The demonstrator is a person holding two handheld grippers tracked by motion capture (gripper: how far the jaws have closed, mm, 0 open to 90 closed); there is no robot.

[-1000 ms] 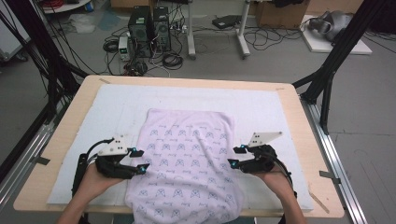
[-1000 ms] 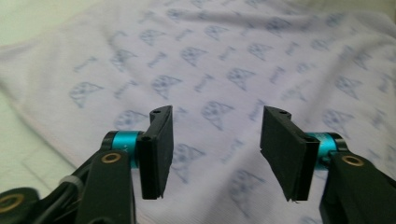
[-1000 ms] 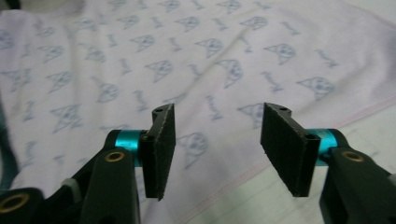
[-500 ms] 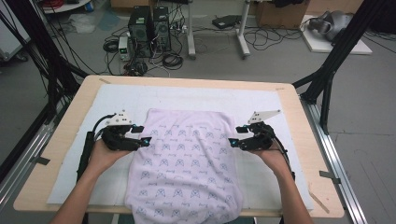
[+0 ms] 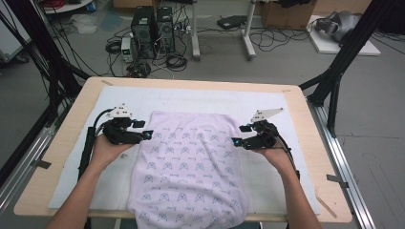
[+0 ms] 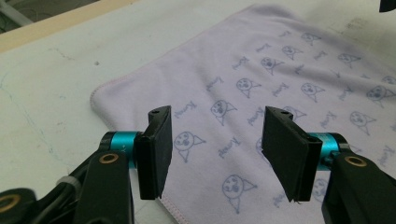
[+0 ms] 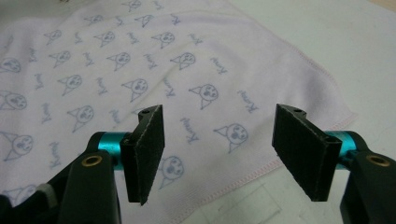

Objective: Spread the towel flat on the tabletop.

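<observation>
A pale lilac towel (image 5: 188, 167) lies spread flat near the middle of the tabletop (image 5: 67, 138), on a white mat (image 5: 200, 98) that covers most of the wooden surface. The towel is roughly rectangular, with its long axis running from the far edge of the tabletop toward the near edge; its near end hangs a little over the near edge. The cloth looks soft and finely knitted, printed all over with small blue cartoon faces and short words, and a stitched hem with a faint pink line runs along its border.

The left gripper (image 5: 147, 135) hovers at the towel's far left corner, held in the person's left hand (image 5: 107, 149). In the left gripper view the towel (image 6: 280, 79) lies below, its rounded corner and left hem just beyond and under the left jaw; the jaws stand open with nothing pressed between them.

The right gripper (image 5: 237, 141) hovers over the towel's right edge near the far right corner, held in the right hand (image 5: 276, 155). Its jaws have just been opening and now stand wide apart; in the right gripper view the towel's (image 7: 140, 70) hemmed right edge runs under the gap, but the pads do not press on it.
</observation>
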